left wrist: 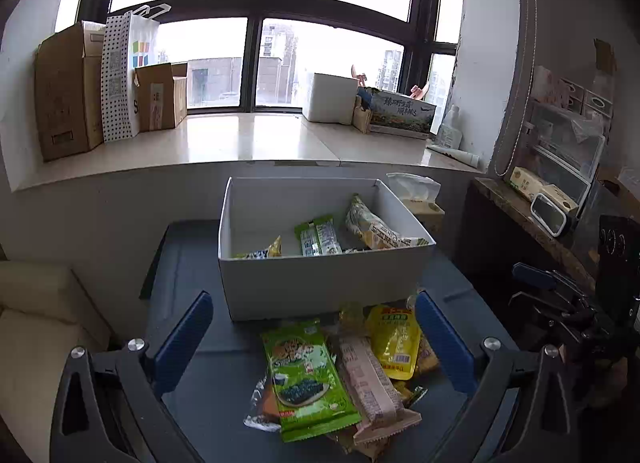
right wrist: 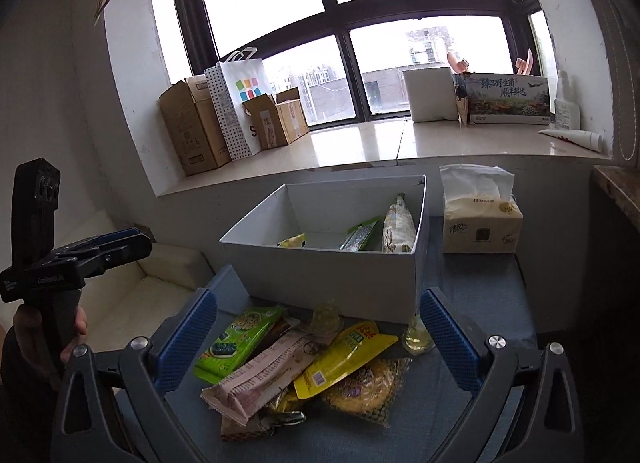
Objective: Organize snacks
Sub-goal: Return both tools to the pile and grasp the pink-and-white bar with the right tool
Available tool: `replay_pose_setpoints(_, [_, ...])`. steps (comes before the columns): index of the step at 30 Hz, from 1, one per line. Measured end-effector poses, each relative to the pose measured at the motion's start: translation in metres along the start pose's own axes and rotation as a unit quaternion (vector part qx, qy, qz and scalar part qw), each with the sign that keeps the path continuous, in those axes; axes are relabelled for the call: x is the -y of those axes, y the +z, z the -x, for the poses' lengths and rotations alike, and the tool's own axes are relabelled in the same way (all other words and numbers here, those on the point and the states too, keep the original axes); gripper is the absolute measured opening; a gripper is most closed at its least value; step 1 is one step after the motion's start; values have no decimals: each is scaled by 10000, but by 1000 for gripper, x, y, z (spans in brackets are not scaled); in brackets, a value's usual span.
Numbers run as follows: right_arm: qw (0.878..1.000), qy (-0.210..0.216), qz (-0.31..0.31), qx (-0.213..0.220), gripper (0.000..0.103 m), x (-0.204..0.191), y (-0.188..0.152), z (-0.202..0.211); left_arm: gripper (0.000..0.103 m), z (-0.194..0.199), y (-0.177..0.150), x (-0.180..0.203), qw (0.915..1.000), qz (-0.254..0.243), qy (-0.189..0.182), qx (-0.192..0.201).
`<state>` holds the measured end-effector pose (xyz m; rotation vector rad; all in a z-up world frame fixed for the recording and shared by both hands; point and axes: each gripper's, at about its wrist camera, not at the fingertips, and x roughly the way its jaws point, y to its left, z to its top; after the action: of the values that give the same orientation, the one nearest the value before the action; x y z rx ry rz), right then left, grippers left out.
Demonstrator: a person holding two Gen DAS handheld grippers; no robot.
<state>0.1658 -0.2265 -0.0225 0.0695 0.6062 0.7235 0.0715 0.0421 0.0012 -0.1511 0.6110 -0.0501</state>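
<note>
A white open box (left wrist: 320,283) (right wrist: 332,283) stands on the dark table (left wrist: 188,263). Inside it lie a green packet (left wrist: 318,237), a pale packet (left wrist: 374,229) and a small yellow packet (left wrist: 264,251). In front of the box is a loose pile: a green seaweed packet (left wrist: 308,375) (right wrist: 236,343), a pink bar (left wrist: 372,375) (right wrist: 268,375), a yellow pouch (left wrist: 394,339) (right wrist: 344,359), a yellow patterned bag (right wrist: 368,391) and two clear jelly cups (right wrist: 326,317). My left gripper (left wrist: 314,339) and right gripper (right wrist: 318,339) both hover open above the pile, holding nothing.
A tissue pack (right wrist: 480,219) sits right of the box. A cream sofa (left wrist: 36,323) lies left of the table, a stone-topped counter (left wrist: 520,207) to the right. Cardboard boxes (left wrist: 68,95) and bags line the window sill behind. A hand (right wrist: 40,335) holds the other gripper's handle at left.
</note>
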Motion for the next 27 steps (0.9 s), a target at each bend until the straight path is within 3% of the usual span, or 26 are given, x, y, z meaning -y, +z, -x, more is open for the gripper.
replay_pose_setpoints(3, [9985,72,-318,-442,103,-1,-27,-6,103,0,-33,-1,9996,134,-108,-233])
replay_pose_setpoints(8, [9923,55,-571,-1097,103,-11,-55,-33,103,3,-64,-8,9985,89,293,-444])
replay_pose_setpoints(14, [9828,255,-715,-1683,103,-36,-55,-84,103,7,-75,-26,9976,390,340,-453])
replay_pose_setpoints(21, [9687,410,-1204,-2132,103,-31,-57,-138,103,8,-82,-37,9970,478,365,-487])
replay_pose_setpoints(24, [9616,479,-1350,-2341,95,-24,-66,-153,103,8,-87,-41,9966,516,356,-528])
replay_pose_setpoints(27, [9640,457,-1113,-2373,93,-28,-68,-161,103,3,-91,-45,9956,584,384,-620])
